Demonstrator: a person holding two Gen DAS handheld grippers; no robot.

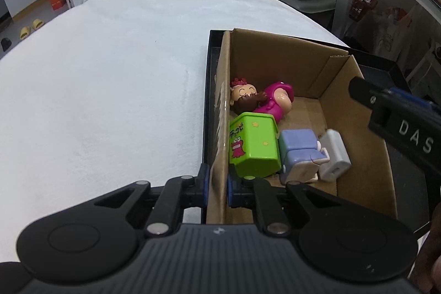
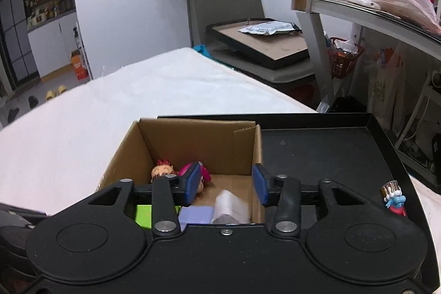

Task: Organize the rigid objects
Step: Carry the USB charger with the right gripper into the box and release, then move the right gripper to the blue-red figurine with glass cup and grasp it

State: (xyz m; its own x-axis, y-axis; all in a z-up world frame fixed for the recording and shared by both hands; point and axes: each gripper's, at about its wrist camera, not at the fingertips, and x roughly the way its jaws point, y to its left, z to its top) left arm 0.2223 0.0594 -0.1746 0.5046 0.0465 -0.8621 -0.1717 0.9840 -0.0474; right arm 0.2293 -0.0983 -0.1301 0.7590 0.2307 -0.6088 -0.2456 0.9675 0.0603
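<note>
The left claw (image 1: 216,183) pinches the near left wall of the cardboard box (image 1: 355,145), one blue pad outside and one inside the wall. The box stands in a black tray (image 2: 330,153) on the white-covered bench (image 1: 110,90). Inside the box lie a doll in a magenta dress (image 1: 264,99), a green toy carton (image 1: 252,145) against the left wall, a lilac block figure (image 1: 299,153) just beside it, and a grey toy canister (image 1: 335,156) touching that figure. The right claw (image 2: 226,185) hangs above the box, its jaws spread with nothing between them. A small blue figurine (image 2: 394,197) stands alone in the tray's right part.
</note>
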